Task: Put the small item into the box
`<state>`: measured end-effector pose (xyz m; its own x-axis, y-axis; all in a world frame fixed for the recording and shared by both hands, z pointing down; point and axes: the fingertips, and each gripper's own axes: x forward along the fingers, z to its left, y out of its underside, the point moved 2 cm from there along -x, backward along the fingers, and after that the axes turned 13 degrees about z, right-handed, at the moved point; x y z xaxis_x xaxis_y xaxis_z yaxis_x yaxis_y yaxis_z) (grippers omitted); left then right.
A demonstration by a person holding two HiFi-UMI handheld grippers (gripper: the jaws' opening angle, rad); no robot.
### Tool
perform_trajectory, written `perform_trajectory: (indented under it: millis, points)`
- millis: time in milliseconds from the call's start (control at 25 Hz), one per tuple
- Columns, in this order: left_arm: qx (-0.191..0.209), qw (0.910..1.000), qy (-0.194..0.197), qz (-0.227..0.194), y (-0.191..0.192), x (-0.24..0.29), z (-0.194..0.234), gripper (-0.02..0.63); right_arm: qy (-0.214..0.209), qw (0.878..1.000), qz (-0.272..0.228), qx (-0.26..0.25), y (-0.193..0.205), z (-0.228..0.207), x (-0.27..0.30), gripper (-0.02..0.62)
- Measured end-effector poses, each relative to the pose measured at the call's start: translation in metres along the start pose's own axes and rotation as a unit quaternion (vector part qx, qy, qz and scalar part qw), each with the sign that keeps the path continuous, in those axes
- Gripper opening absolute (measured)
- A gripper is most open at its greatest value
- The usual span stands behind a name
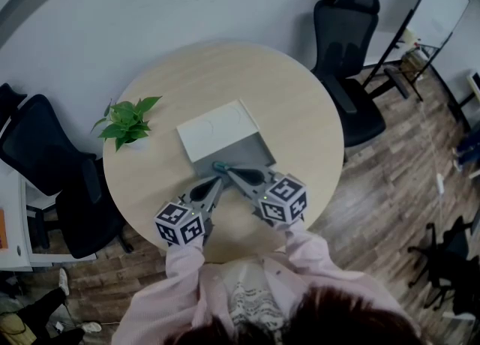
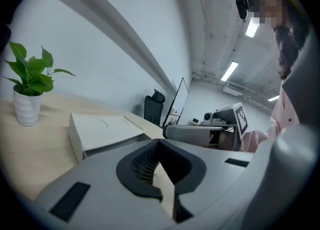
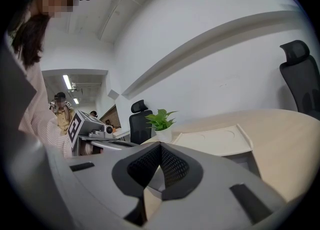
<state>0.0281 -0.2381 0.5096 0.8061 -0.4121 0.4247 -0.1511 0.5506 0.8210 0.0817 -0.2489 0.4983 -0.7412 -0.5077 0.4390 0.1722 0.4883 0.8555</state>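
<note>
Pale walls and a wood-plank floor (image 1: 390,178) surround a round, light wooden tabletop (image 1: 300,111), with black mesh office chairs (image 1: 345,43) pushed back on either side. A green leafy plant in a small white pot (image 1: 127,122) stands near the tabletop's left edge, well apart from the white flat-topped rectangular box (image 1: 217,130) at the middle. The box's top carries faint pressed circles, and the side facing the person looks grey. A person in pale pink sleeves (image 1: 187,268) holds both tools over the near part of the tabletop. The left gripper (image 1: 217,178) and the right gripper (image 1: 232,174) angle in toward each other, so that their tips nearly meet just at the box's near side. Each gripper view looks along grey fingers (image 2: 90,194) lined with black meshed pads. On both grippers the fingers are drawn fully together, and nothing shows between the pads. Only a sliver of tabletop is visible through the seam. In the head view a small teal item (image 1: 220,165) sits right where the two tips converge, against the grey near side of the box. It is outside the box, not in it. It is too small to tell whether either tip touches it or pinches it. The left gripper view shows the right gripper reaching in from the side, beyond the box's corner.
</note>
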Motion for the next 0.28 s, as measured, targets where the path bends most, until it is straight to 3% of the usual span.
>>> perform_trajectory:
  millis: [280]
  points:
    - [0.003, 1.0000, 0.000, 0.001, 0.0015, -0.0019, -0.0033, 0.009, -0.003, 1.000, -0.001, -0.003, 0.0018, 0.0037, -0.0010, -0.003]
